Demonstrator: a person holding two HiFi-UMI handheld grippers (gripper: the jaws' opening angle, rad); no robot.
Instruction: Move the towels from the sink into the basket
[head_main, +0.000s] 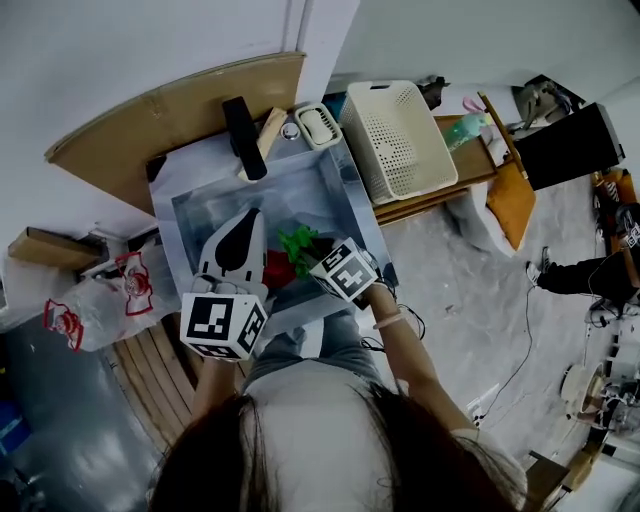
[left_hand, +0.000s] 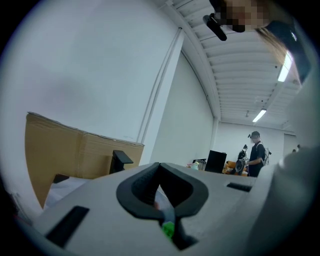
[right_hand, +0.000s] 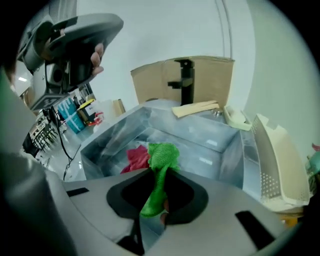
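Towels first: where are they, asks the picture editor.

Operator: One green towel (right_hand: 162, 155) hangs pinched in my right claw (right_hand: 161, 175), lifted over the sink (head_main: 200, 215). A red towel (head_main: 277, 270) lies crumpled on the sink's bottom. The white basket (head_main: 400, 140) stands empty just beside the sink, on the wooden desk (head_main: 470, 165).

Editor: And your other claw?

Operator: My left claw (left_hand: 159, 167) is clenched on nothing. It is held near level above the sink's near edge.

Editor: How will the cloth behave?

Operator: I judge it light, soft and limp. It droops from the pinch in a long fold, so it may swing or drag on the rim. Any bunched ridge gives a hold. For the red one I would pinch the highest fold of the heap.
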